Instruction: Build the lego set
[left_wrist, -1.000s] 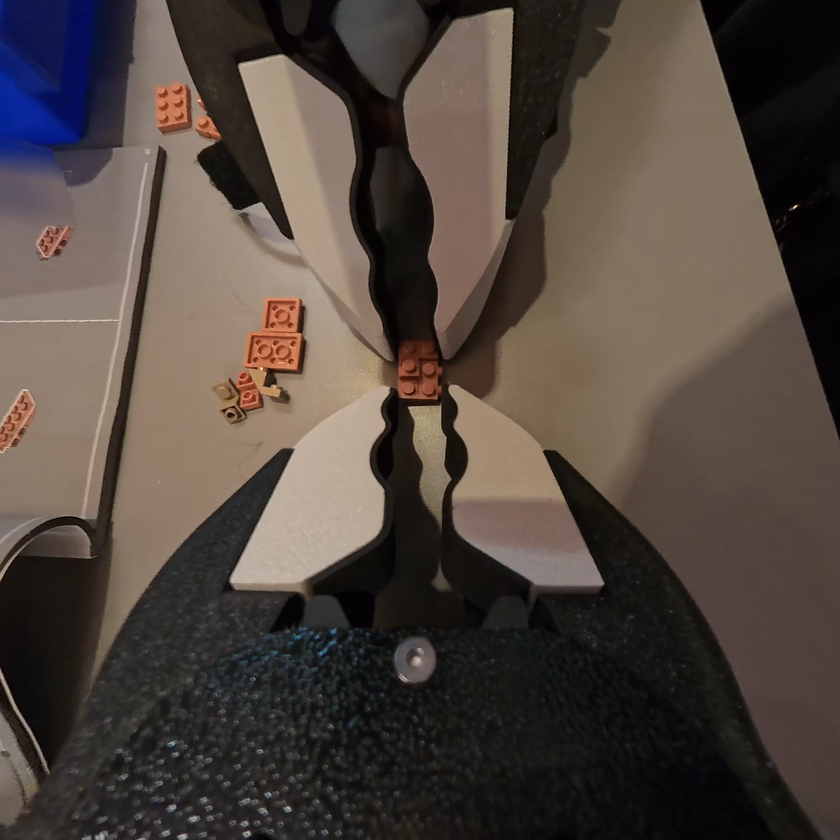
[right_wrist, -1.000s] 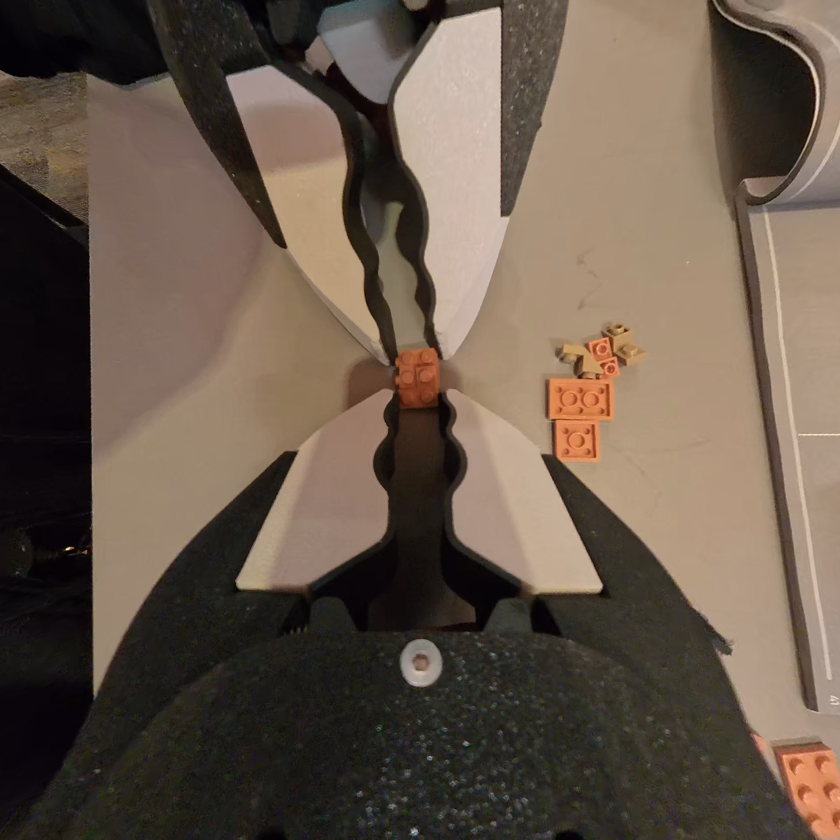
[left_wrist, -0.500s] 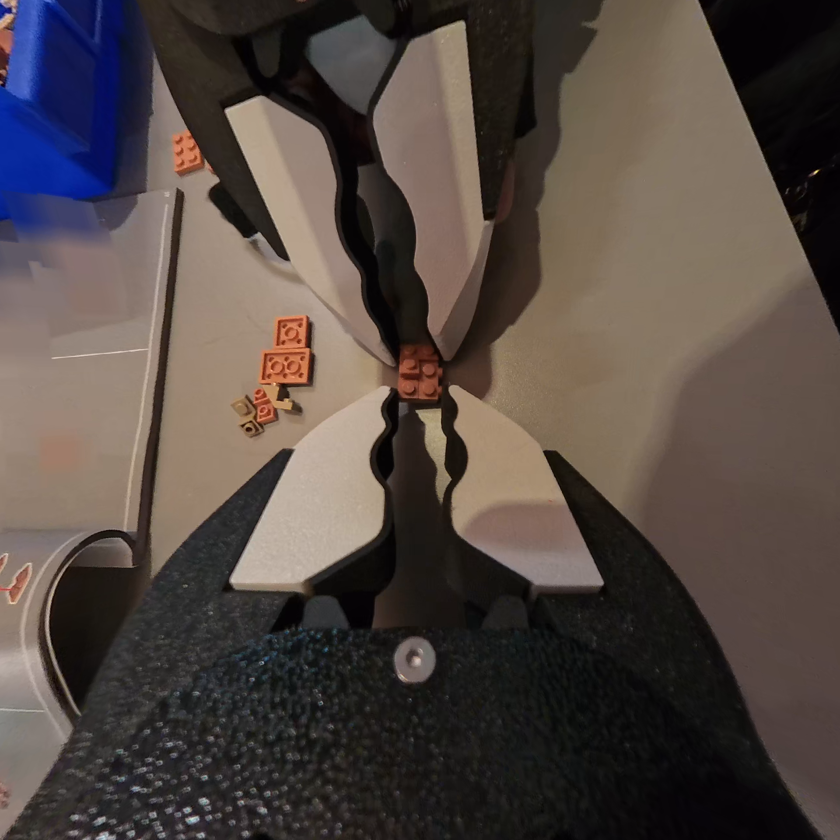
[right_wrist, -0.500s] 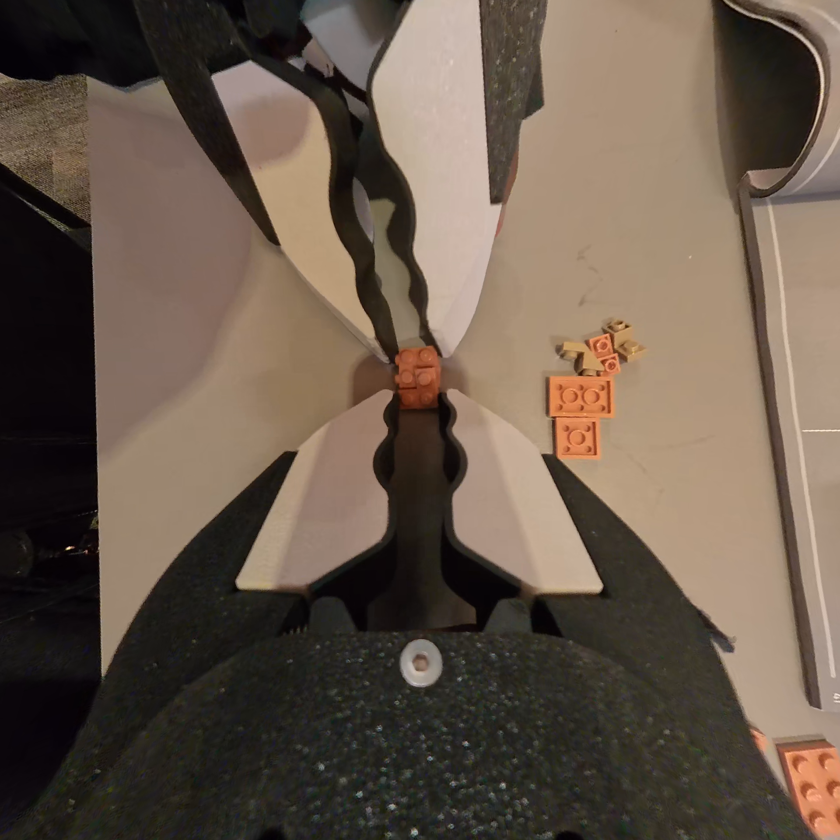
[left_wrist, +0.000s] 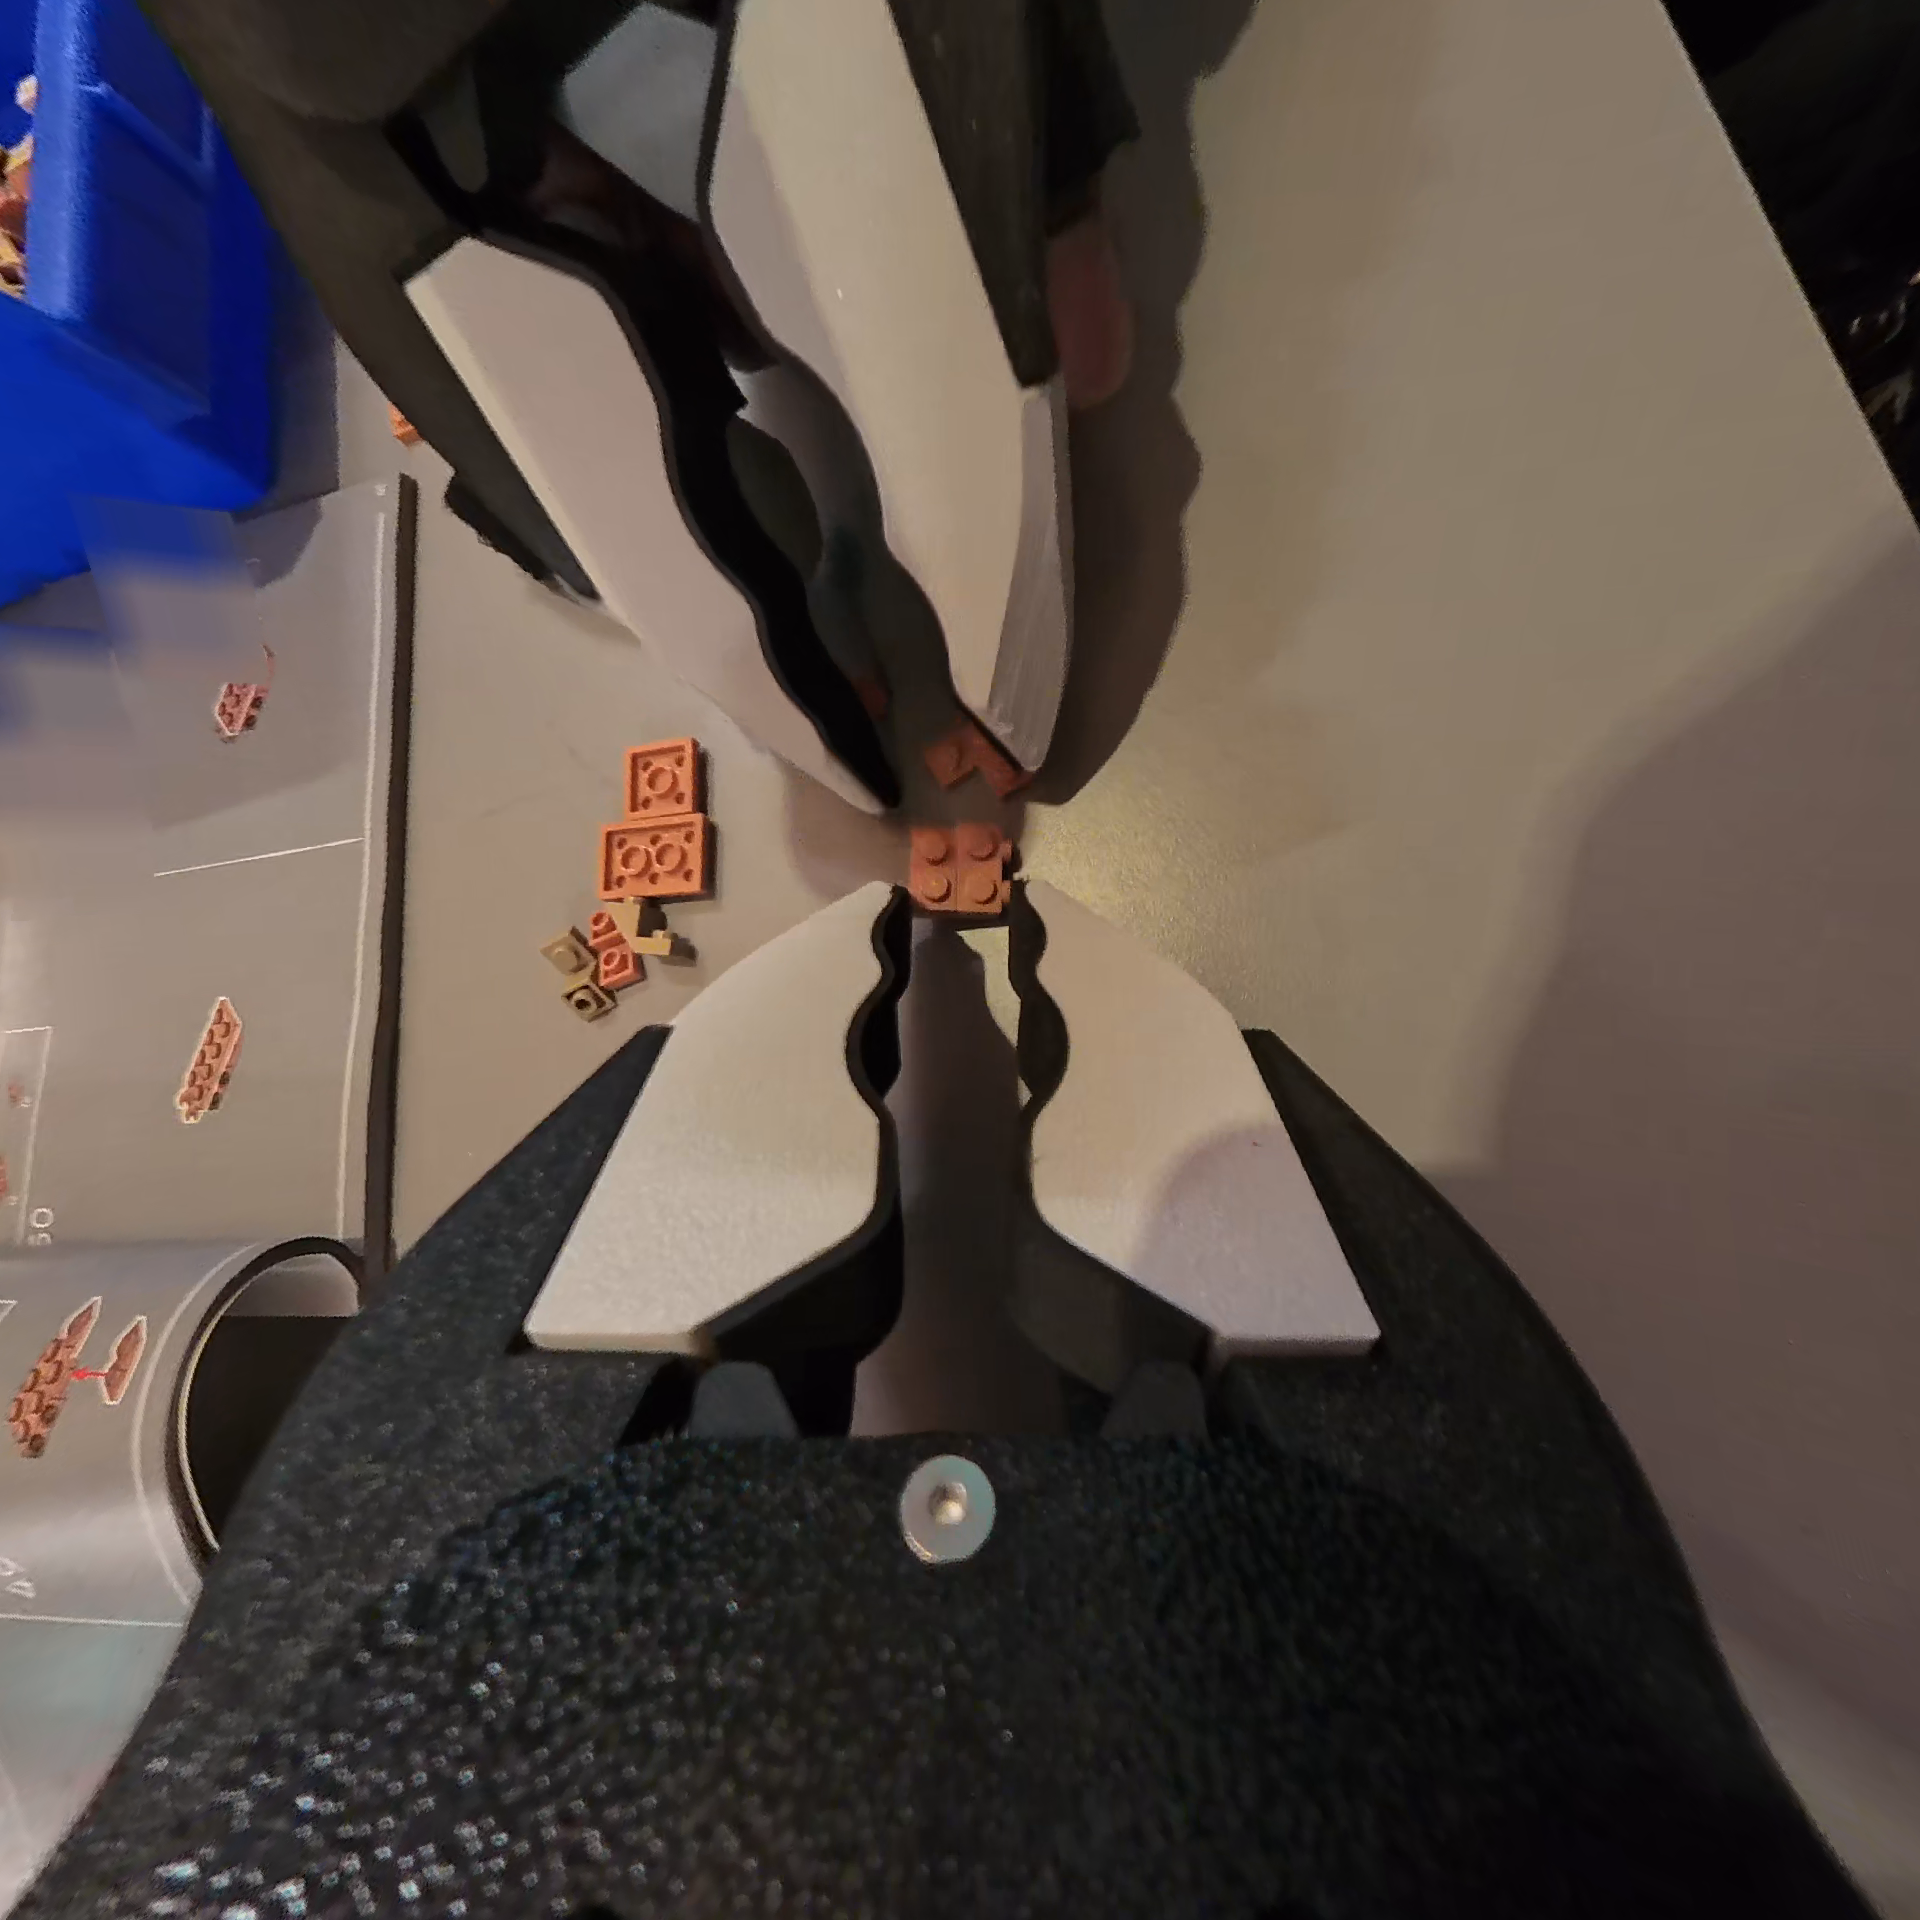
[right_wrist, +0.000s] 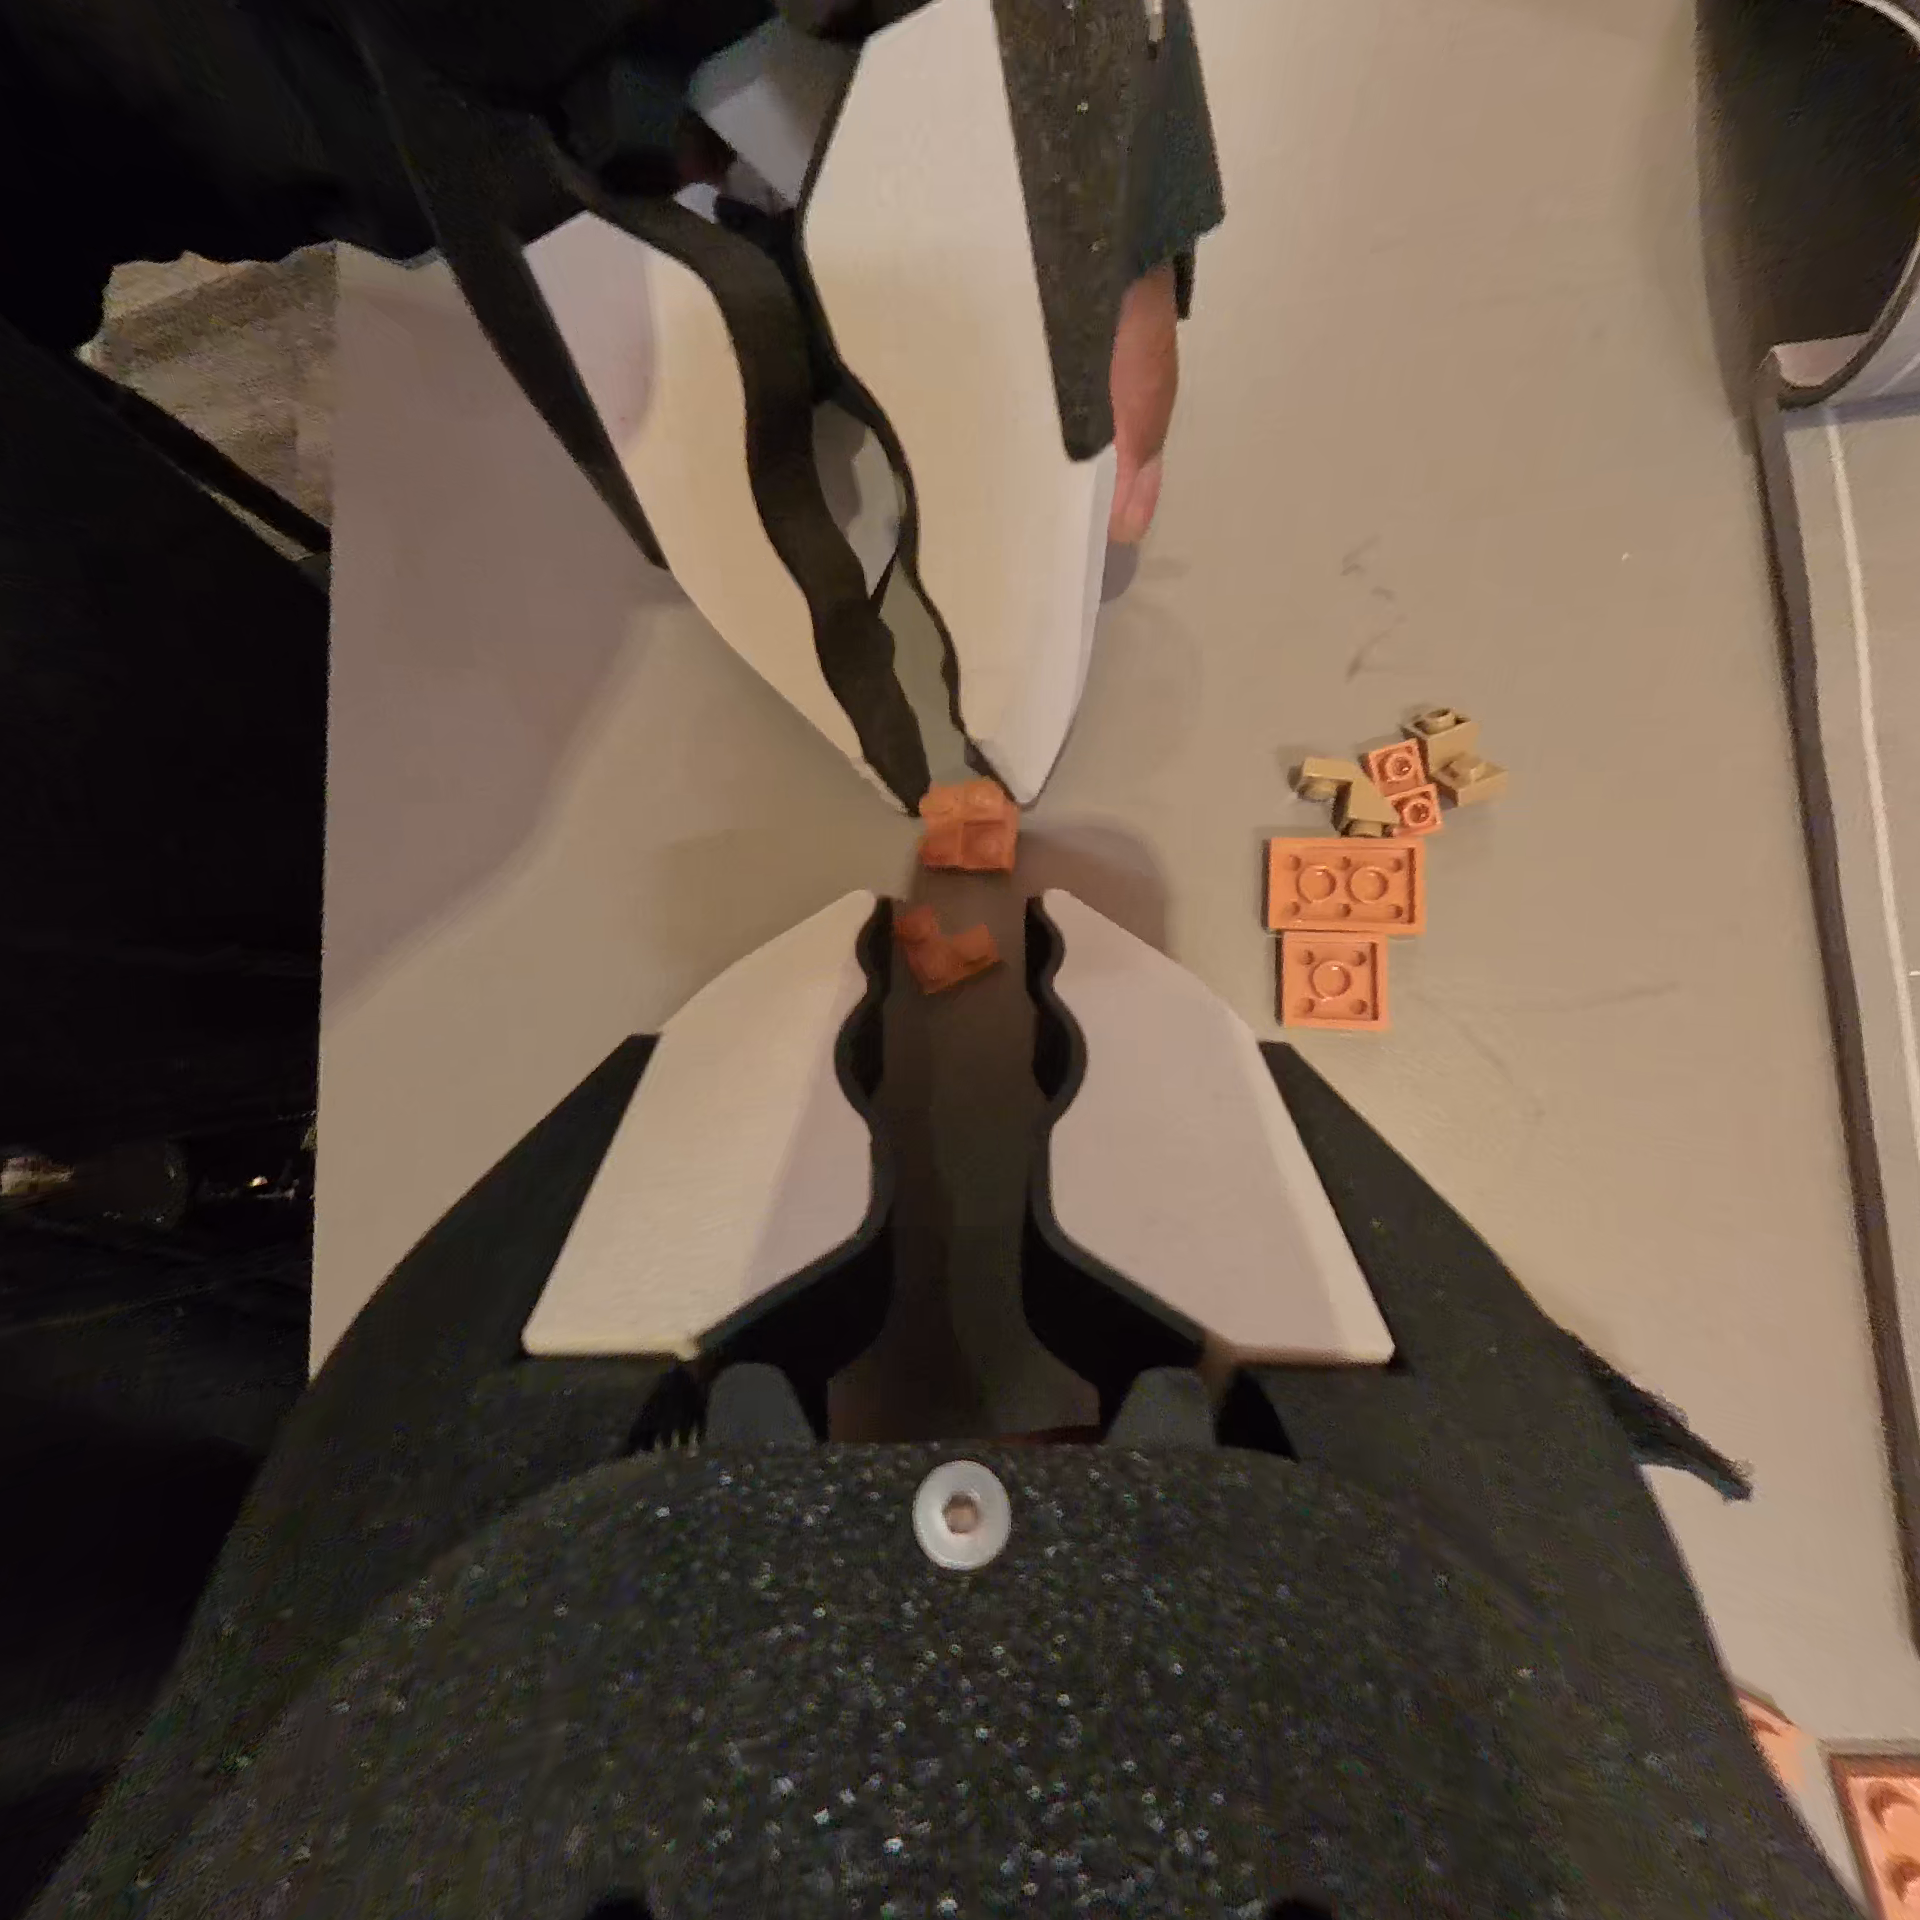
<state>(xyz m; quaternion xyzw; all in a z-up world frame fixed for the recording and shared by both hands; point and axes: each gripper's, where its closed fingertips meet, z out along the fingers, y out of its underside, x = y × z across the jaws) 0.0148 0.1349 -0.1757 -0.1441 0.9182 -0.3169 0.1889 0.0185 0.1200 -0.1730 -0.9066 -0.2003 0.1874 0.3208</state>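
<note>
My left gripper (left_wrist: 958, 906) is shut on a small orange 2x2 brick (left_wrist: 961, 873), its pads pressed on both sides, a little above the grey table (left_wrist: 1455, 727). The right wrist view shows the same brick (right_wrist: 966, 831) at the tips of the left gripper (right_wrist: 966, 800), which reaches in from the top. My right gripper (right_wrist: 958, 909) is open. A small orange L-shaped piece (right_wrist: 945, 948) sits tilted between its pads with a gap on the right side. The left wrist view shows that piece (left_wrist: 971, 764) between the tips of the right gripper (left_wrist: 956, 779).
Two orange plates (right_wrist: 1342, 883) (left_wrist: 657, 854) and a heap of small tan and orange pieces (right_wrist: 1403, 774) (left_wrist: 608, 956) lie on the table beside the grippers. A printed sheet (left_wrist: 208, 935) and a blue bin (left_wrist: 104, 312) are at the left. The table edge (right_wrist: 322, 727) drops into darkness. The grippers are tip to tip, or close to it.
Both grippers pinched one joined orange block before. The right jaws have widened and the grippers have drawn apart. The L-shaped piece has come off the brick and sits loose between the right pads.
</note>
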